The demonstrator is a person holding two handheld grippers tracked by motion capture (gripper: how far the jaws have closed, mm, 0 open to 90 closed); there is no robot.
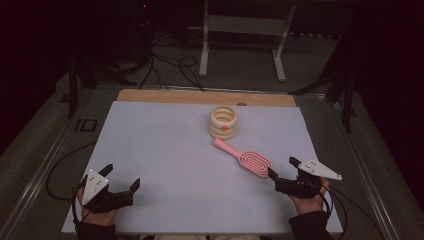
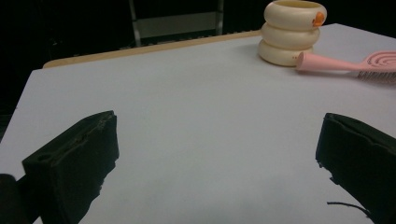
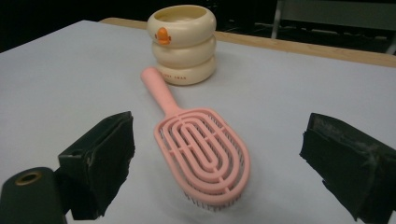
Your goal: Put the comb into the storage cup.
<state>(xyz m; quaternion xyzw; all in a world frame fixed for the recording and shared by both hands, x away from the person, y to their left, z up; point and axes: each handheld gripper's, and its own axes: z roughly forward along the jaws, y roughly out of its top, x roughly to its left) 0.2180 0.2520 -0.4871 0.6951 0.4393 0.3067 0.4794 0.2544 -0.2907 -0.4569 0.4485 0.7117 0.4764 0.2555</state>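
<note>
The pink hairbrush (image 1: 244,157) lies bristles down on the white worktop (image 1: 165,160), its handle end just beside the cream ringed cup (image 1: 223,121). The right gripper (image 1: 281,169) sits near the brush head with jaws wide apart, holding nothing. The left gripper (image 1: 122,176) rests well apart at the near left corner, jaws also wide and empty.

Bare table (image 1: 165,165) all round; only the cream holder (image 1: 223,121) stands touching the hairbrush (image 1: 243,157) handle tip
</note>
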